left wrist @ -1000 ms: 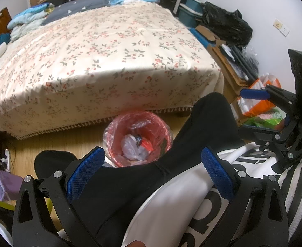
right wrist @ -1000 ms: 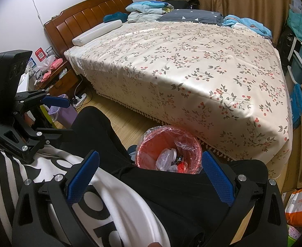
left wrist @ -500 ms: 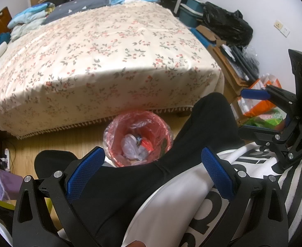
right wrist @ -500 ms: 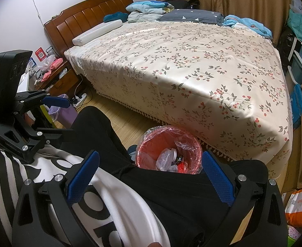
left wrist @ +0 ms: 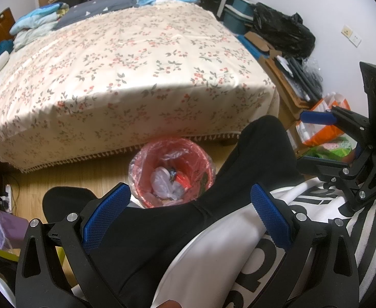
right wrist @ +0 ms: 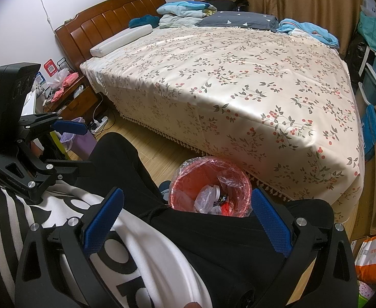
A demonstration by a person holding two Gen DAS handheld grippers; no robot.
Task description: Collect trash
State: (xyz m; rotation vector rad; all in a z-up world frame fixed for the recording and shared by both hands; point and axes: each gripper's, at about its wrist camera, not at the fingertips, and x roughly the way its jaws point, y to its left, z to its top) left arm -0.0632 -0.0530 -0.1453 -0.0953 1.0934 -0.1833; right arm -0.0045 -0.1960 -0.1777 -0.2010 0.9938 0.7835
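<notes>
Both tools sit over the person's lap, and the left gripper (left wrist: pixel 190 215) has its blue fingers spread wide, nothing between them. Same for the right gripper (right wrist: pixel 186 220), apart and empty. The red-lined trash bin (left wrist: pixel 171 172) stands on the wooden floor just beside the floral bed (left wrist: pixel 126 77), scraps inside.

Both wrist views look over the lap toward the bin (left wrist: pixel 171 173) and bed (right wrist: pixel 239 82).
</notes>
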